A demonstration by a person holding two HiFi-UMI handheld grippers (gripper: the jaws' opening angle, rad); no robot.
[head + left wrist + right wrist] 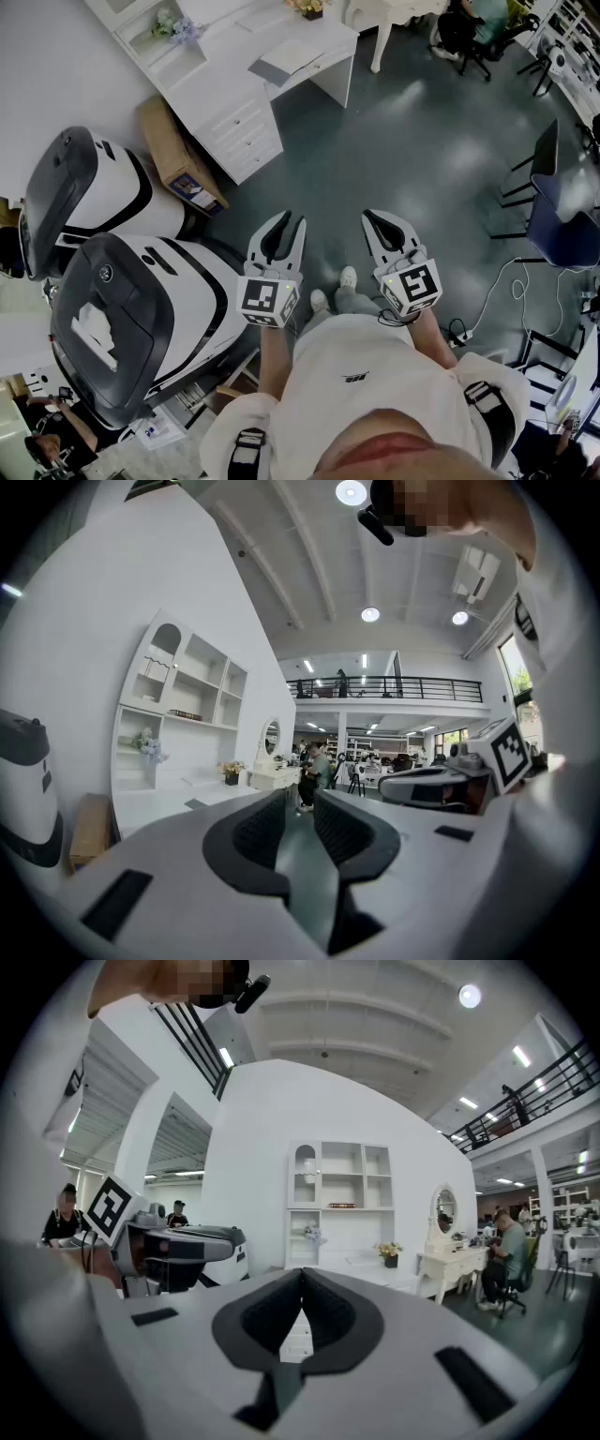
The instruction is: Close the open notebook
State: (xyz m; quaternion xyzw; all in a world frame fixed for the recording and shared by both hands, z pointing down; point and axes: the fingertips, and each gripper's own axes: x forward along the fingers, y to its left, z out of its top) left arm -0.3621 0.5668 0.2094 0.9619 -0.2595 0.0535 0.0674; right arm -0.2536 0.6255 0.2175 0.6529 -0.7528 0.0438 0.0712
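The notebook (pixel 286 58) lies open on the white desk (pixel 230 89) at the top of the head view, a good way ahead of both grippers. In the left gripper view it shows as a flat dark patch (pixel 197 803) on the desk top. My left gripper (pixel 292 220) (pixel 300 799) hangs in mid-air above the grey floor, open by a narrow gap and holding nothing. Beside it, my right gripper (pixel 367 216) (pixel 302 1274) is shut with its tips touching, also empty. Both point toward the desk.
Two big white-and-black pod machines (pixel 122 309) (pixel 84 183) stand at the left, with a cardboard box (pixel 178 159) between them and the desk. A black chair (pixel 534 178), a blue seat (pixel 567 225) and floor cables (pixel 497 291) are at the right. A seated person (pixel 469 28) is far ahead.
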